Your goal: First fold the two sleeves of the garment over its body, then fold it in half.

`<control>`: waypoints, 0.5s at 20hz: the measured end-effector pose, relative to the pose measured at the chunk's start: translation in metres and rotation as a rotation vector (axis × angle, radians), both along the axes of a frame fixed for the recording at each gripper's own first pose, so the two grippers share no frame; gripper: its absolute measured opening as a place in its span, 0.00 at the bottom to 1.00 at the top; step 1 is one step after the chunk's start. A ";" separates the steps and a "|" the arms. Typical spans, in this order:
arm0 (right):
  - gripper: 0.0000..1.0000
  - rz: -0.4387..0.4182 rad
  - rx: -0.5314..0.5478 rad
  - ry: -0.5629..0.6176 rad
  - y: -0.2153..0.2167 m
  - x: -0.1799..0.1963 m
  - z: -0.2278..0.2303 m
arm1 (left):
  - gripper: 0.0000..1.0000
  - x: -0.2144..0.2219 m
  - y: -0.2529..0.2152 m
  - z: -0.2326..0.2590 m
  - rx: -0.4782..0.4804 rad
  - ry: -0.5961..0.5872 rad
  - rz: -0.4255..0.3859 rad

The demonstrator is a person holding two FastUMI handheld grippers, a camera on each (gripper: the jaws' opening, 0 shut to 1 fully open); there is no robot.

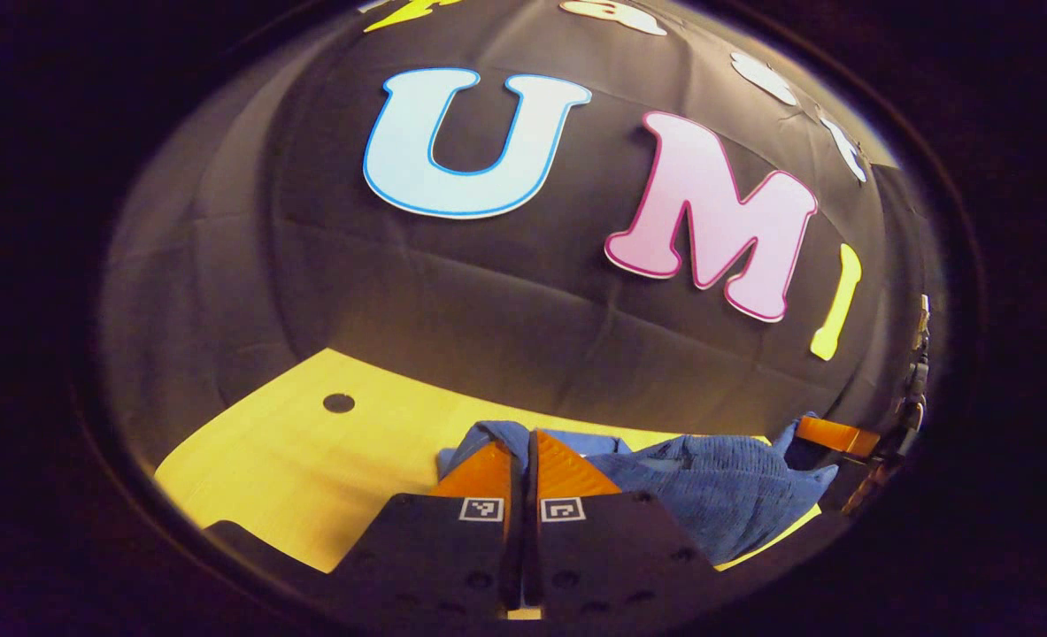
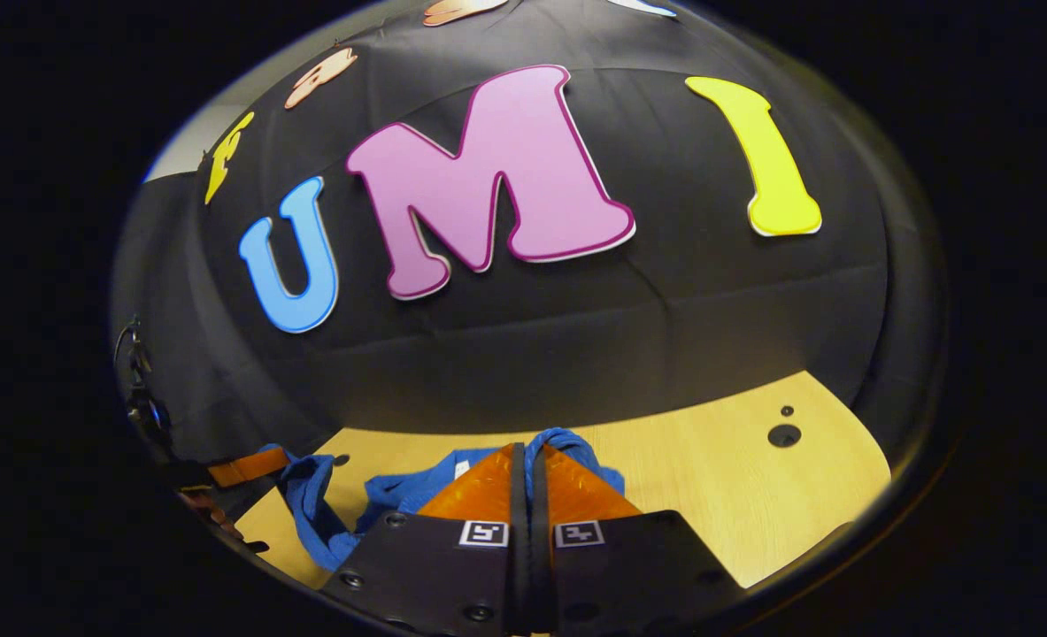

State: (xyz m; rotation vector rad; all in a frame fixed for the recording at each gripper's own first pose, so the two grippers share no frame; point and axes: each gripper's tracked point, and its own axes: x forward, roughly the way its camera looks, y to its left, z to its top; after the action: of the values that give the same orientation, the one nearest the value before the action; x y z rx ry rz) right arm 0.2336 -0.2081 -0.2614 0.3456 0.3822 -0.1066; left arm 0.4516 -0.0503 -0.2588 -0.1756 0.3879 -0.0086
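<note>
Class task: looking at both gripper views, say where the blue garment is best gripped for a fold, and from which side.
Judging cautiously: grip the blue garment at a loose outer edge, coming in low along the wooden table. It is bunched, so only thin edges suit closing fingers. The left tool and right tool appear shut on such edges.

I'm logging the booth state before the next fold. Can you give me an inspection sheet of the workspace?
Surface: pale wooden table with small dark round holes.
Job's things: blue garment, bunched and lifted at both ends, not lying flat.
Clutter: nothing seen.
Grippers: left gripper has its jaws closed with blue cloth at the tips; right gripper likewise, with a loop of cloth over its tips. Whether cloth sits between the jaws is hard to tell.
Cables: a dark cable hangs by the far gripper.
Surroundings: black cloth wall behind the table.
</note>
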 end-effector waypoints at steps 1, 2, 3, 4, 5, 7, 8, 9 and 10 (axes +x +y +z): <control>0.04 -0.007 -0.018 -0.020 -0.007 0.017 -0.003 | 0.00 0.022 0.003 -0.005 0.002 -0.023 0.010; 0.04 -0.018 -0.051 -0.032 -0.016 0.033 -0.009 | 0.00 0.039 0.003 -0.016 0.001 -0.029 0.017; 0.05 -0.023 -0.082 -0.033 -0.023 0.045 -0.017 | 0.00 0.055 0.007 -0.027 -0.013 -0.040 0.026; 0.04 -0.029 -0.105 -0.030 -0.028 0.056 -0.028 | 0.00 0.071 0.008 -0.039 -0.043 -0.053 0.032; 0.04 -0.037 -0.128 -0.026 -0.033 0.065 -0.042 | 0.00 0.083 0.012 -0.050 -0.072 -0.066 0.042; 0.05 -0.051 -0.153 0.021 -0.039 0.073 -0.075 | 0.00 0.106 0.025 -0.077 -0.086 -0.076 0.072; 0.09 -0.062 -0.155 0.048 -0.041 0.074 -0.093 | 0.03 0.106 0.027 -0.092 -0.090 -0.062 0.062; 0.39 -0.068 -0.157 0.068 -0.045 0.073 -0.102 | 0.17 0.108 0.026 -0.107 -0.089 -0.037 0.052; 0.70 -0.078 -0.174 0.083 -0.050 0.071 -0.107 | 0.49 0.105 0.027 -0.117 -0.077 -0.005 0.050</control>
State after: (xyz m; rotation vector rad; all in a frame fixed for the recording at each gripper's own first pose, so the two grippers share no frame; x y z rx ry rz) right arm 0.3047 -0.2576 -0.3682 0.1843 0.4386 -0.2294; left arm 0.5566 -0.0236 -0.3761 -0.2612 0.3783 0.0256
